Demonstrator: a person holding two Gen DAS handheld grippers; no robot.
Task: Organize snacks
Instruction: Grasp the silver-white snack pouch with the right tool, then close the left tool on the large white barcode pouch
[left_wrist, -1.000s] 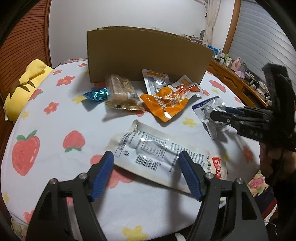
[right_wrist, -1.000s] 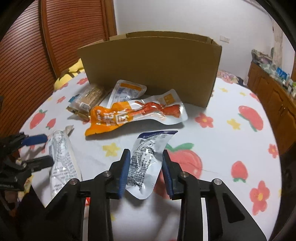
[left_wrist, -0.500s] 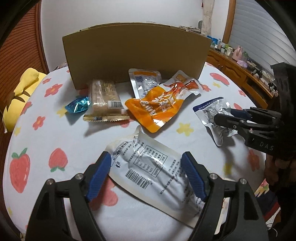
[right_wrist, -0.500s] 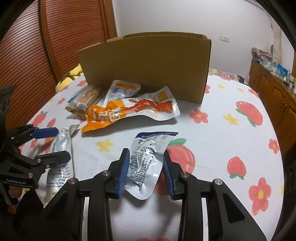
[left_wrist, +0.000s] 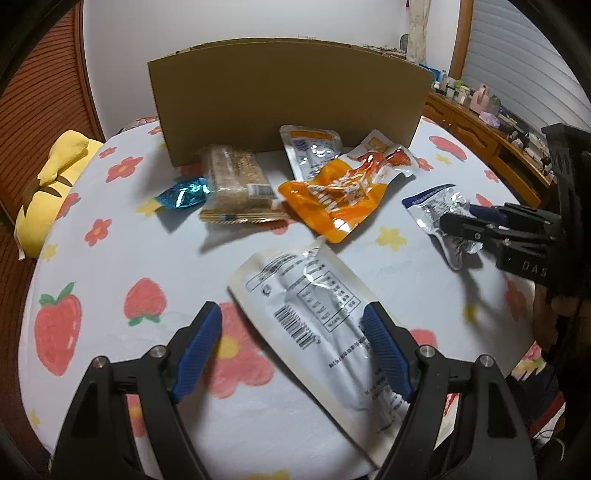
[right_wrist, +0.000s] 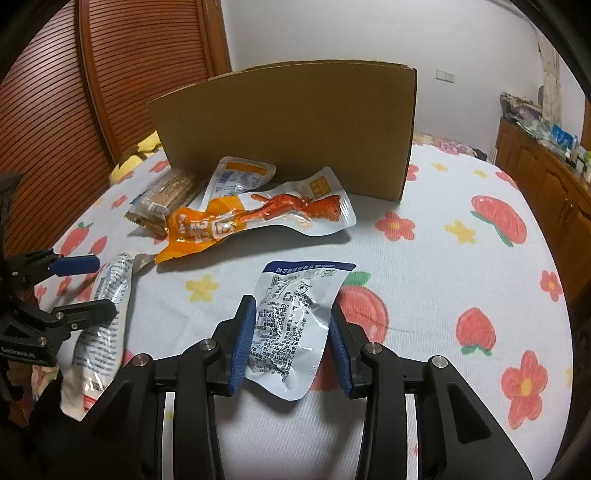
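Several snack packs lie on a fruit-print tablecloth (left_wrist: 110, 280) before a cardboard box (left_wrist: 288, 99). My left gripper (left_wrist: 299, 349) is open, its jaws on either side of a long white pack (left_wrist: 317, 317); the pack also shows in the right wrist view (right_wrist: 107, 306). My right gripper (right_wrist: 291, 341) is open around a silver pack with a blue top (right_wrist: 295, 314), seen also in the left wrist view (left_wrist: 439, 218). An orange pack (left_wrist: 340, 195), a silver-orange pouch (left_wrist: 310, 147), a grain bar (left_wrist: 236, 184) and a blue candy (left_wrist: 183, 194) lie near the box.
A yellow plush (left_wrist: 48, 184) lies at the table's left edge. A wooden cabinet with small items (left_wrist: 491, 129) stands on the right. A slatted wooden door (right_wrist: 74, 92) is behind on the left. The box (right_wrist: 288, 129) stands upright at the back.
My left gripper has moved forward and right, so the white pack now lies between its jaws. My right gripper has stayed around the silver pack, shifting slightly.
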